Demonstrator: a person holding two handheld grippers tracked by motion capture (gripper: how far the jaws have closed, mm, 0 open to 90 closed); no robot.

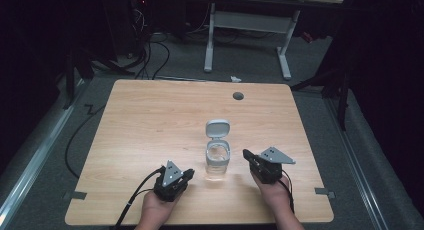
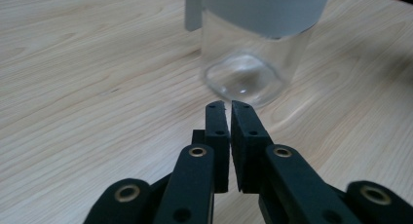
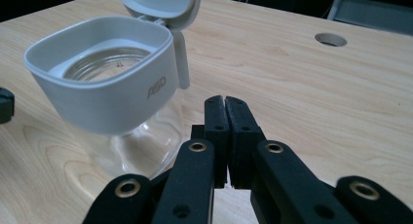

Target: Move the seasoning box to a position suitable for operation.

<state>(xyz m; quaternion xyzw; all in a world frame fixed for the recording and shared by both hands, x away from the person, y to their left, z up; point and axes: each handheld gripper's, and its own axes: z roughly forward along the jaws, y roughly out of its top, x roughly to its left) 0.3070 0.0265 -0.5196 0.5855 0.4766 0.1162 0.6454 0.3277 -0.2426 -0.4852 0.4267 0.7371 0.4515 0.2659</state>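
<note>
A clear glass jar (image 1: pixel 218 160) with a pale grey collar stands upright near the table's front middle, its flip lid (image 1: pixel 218 128) hinged open toward the far side. The jar looks empty. My left gripper (image 1: pixel 190 174) rests low on the table just left of the jar, pointing at its base. In the left gripper view the jar (image 2: pixel 243 63) stands close ahead, and the jaws (image 2: pixel 229 107) are together save for a thin slit, holding nothing. My right gripper (image 1: pixel 246 154) is just right of the jar. Its jaws (image 3: pixel 225 101) are pressed together and empty, beside the jar's collar (image 3: pixel 112 87) and lid (image 3: pixel 156 5).
The wooden table (image 1: pixel 150 120) has a round cable hole (image 1: pixel 238 96) near its far edge. Behind it stand a white desk frame (image 1: pixel 247 25) and floor cables (image 1: pixel 150 55). A cable (image 1: pixel 135 200) trails from the left gripper over the front edge.
</note>
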